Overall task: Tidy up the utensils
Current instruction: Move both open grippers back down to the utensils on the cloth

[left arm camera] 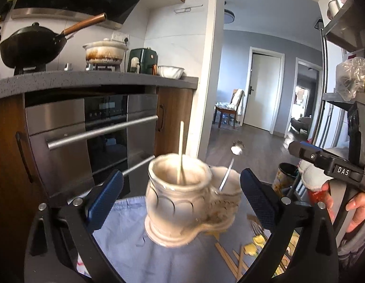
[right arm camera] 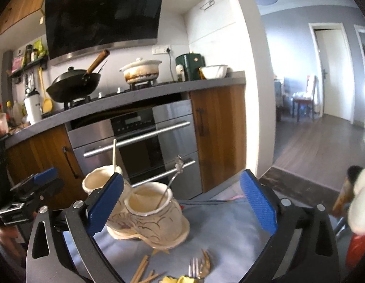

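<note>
Jaws wide apart on both grippers, nothing held.
One chopstick (left arm camera: 181, 153) and one spoon (right arm camera: 169, 185) stand sorted by kind in the twin-cup holder (right arm camera: 154, 221); forks (right arm camera: 197, 267) lie on the cloth (right arm camera: 229, 235).

Glazed cream ceramic holder (right arm camera: 144, 214) with twin cups, faintly glossy. Thin pale wooden chopstick (left arm camera: 181, 152); shiny metal spoon (right arm camera: 171, 182). Matt, softly creased blue cloth (right arm camera: 229, 238). Brushed steel oven front (left arm camera: 64, 129). Textured blue gripper pads (right arm camera: 258, 200).
</note>
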Available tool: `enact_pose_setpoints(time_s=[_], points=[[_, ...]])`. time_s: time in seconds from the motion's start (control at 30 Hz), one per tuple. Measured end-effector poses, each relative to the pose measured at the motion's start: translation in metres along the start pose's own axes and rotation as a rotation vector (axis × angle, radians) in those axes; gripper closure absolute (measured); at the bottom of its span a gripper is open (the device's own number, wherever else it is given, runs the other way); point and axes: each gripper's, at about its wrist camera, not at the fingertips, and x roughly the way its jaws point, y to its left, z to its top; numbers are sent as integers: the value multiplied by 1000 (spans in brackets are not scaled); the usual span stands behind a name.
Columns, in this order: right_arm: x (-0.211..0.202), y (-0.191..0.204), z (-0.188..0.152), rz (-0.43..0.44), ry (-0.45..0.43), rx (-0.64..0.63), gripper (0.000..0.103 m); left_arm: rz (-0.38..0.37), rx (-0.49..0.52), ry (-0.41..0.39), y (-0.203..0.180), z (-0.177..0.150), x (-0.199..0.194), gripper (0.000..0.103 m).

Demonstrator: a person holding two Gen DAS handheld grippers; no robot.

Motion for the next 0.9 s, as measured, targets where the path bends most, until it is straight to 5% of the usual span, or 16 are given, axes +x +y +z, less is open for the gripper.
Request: enact_pose_setpoints(time_s=[0.5,0.67,0.9], points=[[-29,-14,-30,-44,44,-33,5,-24,95,90,-25,-31,-18,5],[-27,-18,-40,-47,86,-42,5,26,155,155,-32,-43,-11,5],[-21,-24,-57,-69,145,-56,5,-6,161,239,-36,-60,-1,5]])
